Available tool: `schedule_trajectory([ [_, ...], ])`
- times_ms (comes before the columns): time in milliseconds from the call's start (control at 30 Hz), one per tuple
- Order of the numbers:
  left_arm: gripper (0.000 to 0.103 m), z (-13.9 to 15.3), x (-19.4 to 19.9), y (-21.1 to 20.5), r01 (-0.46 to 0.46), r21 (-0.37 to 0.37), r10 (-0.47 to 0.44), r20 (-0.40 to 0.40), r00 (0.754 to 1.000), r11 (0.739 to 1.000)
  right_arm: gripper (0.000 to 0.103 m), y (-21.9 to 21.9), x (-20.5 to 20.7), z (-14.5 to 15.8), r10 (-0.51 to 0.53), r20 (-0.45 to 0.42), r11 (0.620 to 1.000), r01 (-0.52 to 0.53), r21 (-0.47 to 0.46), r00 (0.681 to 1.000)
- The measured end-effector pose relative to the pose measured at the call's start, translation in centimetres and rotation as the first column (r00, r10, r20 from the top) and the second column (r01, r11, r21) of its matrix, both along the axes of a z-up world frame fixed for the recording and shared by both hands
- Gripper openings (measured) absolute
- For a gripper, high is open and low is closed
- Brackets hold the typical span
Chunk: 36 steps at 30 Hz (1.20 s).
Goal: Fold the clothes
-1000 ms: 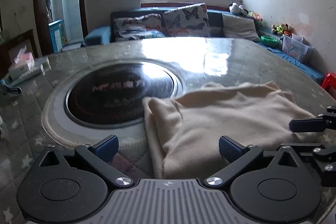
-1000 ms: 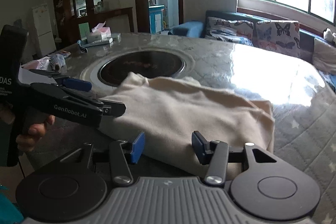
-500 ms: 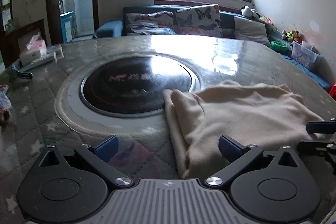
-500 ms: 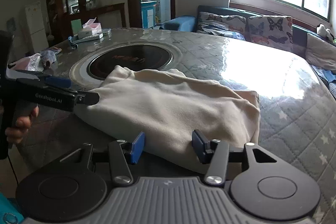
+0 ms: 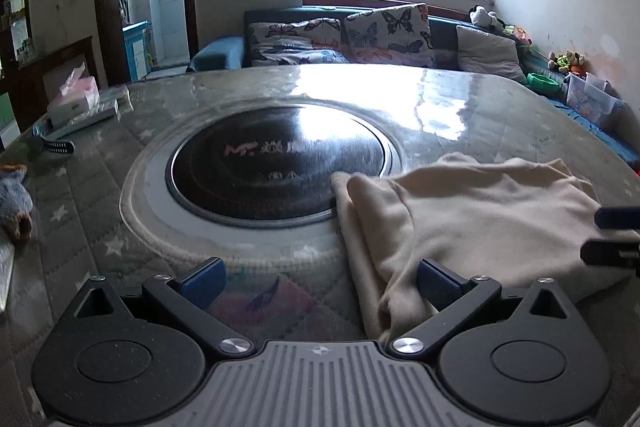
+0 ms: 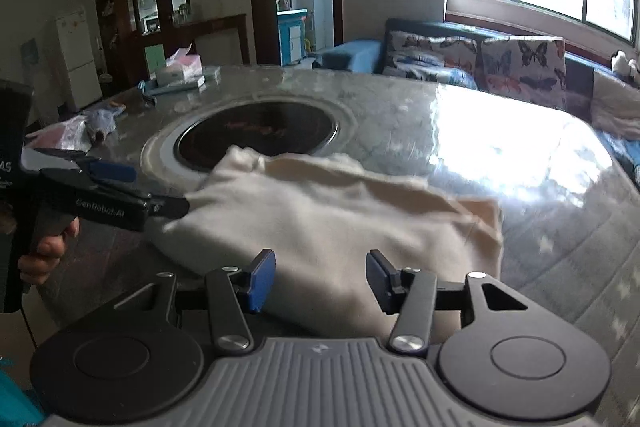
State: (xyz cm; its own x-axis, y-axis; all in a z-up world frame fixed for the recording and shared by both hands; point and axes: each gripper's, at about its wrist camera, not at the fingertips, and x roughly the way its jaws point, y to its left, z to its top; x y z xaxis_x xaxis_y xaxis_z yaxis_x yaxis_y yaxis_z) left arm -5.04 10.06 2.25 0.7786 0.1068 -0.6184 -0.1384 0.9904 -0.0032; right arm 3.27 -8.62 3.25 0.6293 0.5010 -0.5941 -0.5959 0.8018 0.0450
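A cream garment (image 5: 460, 219) lies folded on the round table, its left edge over the rim of the dark hotplate (image 5: 276, 167); it also shows in the right wrist view (image 6: 328, 223). My left gripper (image 5: 320, 281) is open and empty, its right finger beside the garment's near left edge. It also shows at the left of the right wrist view (image 6: 132, 195). My right gripper (image 6: 322, 281) is open and empty at the garment's near edge. Its fingertips (image 5: 612, 227) show at the right of the left wrist view.
The quilted, glass-topped table (image 5: 92, 187) holds a tissue box (image 5: 74, 97), a dark strap (image 5: 56, 147) and a small blue-grey cloth (image 5: 16, 203) at the left. A sofa with butterfly cushions (image 5: 360, 35) stands behind, under the window.
Both cameras have shifted back and to the left. The garment now sits further right in the left wrist view. Both grippers stay open.
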Motion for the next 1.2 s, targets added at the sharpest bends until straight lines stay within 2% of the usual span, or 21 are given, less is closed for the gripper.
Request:
schedule_trajectory([
  [133, 0.103, 0.0, 0.5, -0.1, 0.005, 0.016, -0.005, -0.001, 1.0, 1.0, 0.051, 0.0, 2.0, -0.3, -0.028, -0.01, 0.999, 0.028, 0.021, 1.0],
  [267, 0.103, -0.4, 0.6, 0.2, 0.01, 0.016, -0.01, -0.021, 1.0, 1.0, 0.052, -0.8, 4.0, -2.1, -0.08, -0.06, 0.997, 0.081, 0.018, 0.995],
  [467, 0.103, 0.2, 1.5, 0.2, 0.022, 0.019, -0.022, -0.009, 1.0, 1.0, 0.052, -1.6, 4.9, -1.1, -0.091, -0.062, 0.994, 0.095, 0.057, 0.994],
  [600, 0.103, -0.2, 2.6, 0.1, 0.012, 0.028, -0.011, -0.026, 1.0, 1.0, 0.05, -2.2, 6.7, -2.4, -0.124, -0.116, 0.99, 0.131, 0.058, 0.986],
  [800, 0.103, -0.4, 3.3, 0.4, 0.008, 0.029, -0.007, -0.038, 0.999, 1.0, 0.05, -2.2, 7.8, -1.5, -0.127, -0.104, 0.989, 0.134, 0.058, 0.986],
  [967, 0.103, -0.5, 4.0, 0.7, 0.001, 0.031, 0.0, -0.048, 0.999, 1.0, 0.05, -2.4, 9.5, -2.1, -0.164, -0.14, 0.984, 0.173, 0.049, 0.976],
  [1067, 0.103, -0.3, 4.5, 0.6, 0.0, 0.033, 0.002, -0.046, 0.999, 0.999, 0.05, -2.1, 9.7, -1.4, -0.154, -0.125, 0.984, 0.164, 0.071, 0.98],
  [1200, 0.103, -0.2, 5.8, 0.7, -0.011, 0.031, 0.013, -0.046, 0.999, 0.999, 0.05, -0.8, 10.7, -1.3, -0.151, -0.114, 0.986, 0.157, 0.052, 0.982],
])
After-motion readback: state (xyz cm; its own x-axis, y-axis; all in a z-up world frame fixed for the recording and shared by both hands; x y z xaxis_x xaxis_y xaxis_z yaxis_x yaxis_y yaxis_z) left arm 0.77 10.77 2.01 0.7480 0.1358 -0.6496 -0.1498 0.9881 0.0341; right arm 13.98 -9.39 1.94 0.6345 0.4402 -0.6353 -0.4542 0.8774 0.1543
